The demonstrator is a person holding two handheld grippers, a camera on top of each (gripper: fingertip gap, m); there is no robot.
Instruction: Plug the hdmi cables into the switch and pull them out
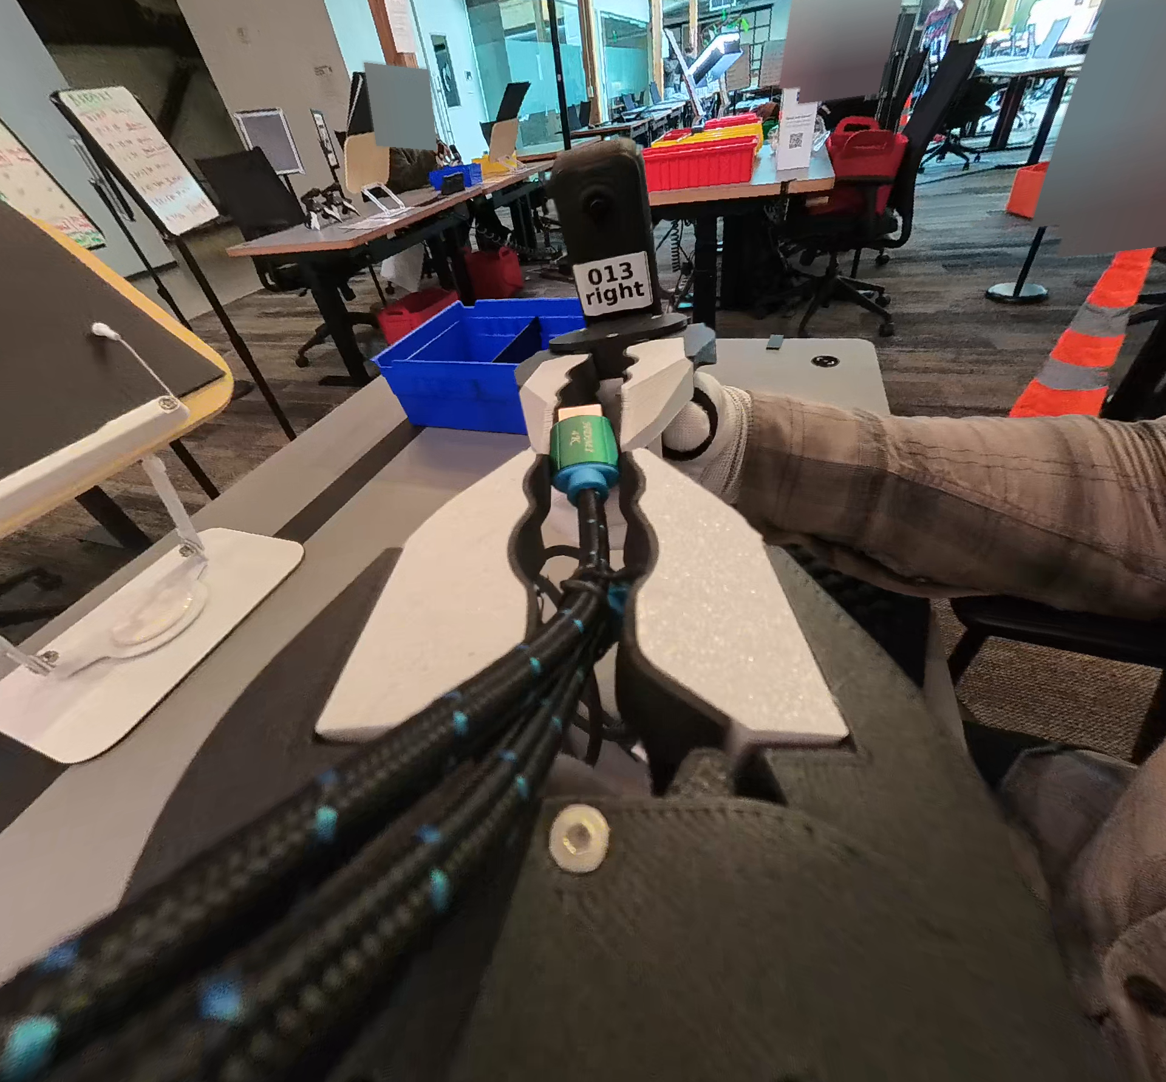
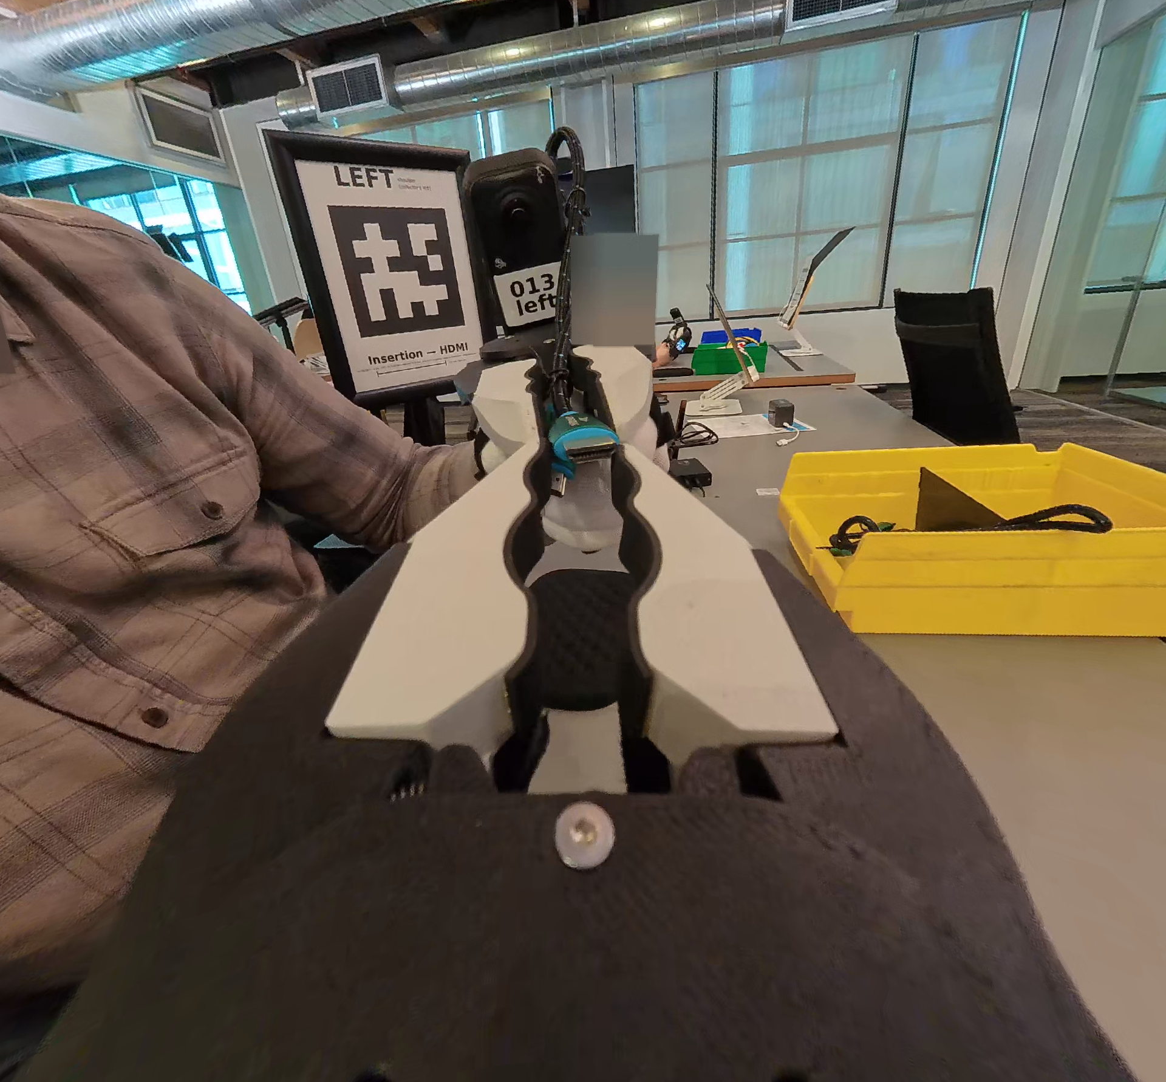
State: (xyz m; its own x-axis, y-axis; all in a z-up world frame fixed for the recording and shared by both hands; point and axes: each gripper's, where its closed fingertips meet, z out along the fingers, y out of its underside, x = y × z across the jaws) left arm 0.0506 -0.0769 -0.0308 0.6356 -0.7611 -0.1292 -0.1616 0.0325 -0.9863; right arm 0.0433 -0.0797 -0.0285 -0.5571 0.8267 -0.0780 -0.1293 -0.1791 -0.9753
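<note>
Two grippers meet tip to tip. The left gripper (image 1: 583, 471) clamps one green plug (image 1: 579, 444); the right gripper (image 2: 583, 471) seems nearly closed, perhaps touching it. One yellow bin (image 2: 984, 553) sits nearby.

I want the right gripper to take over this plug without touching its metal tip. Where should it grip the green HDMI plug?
Grip the green shell, not the metal tip. The left gripper holds the braided cable just behind the blue collar, and the tip points at the right gripper. So probably approach head-on, past the tip, jaws closing on the shell's flat sides.
</note>
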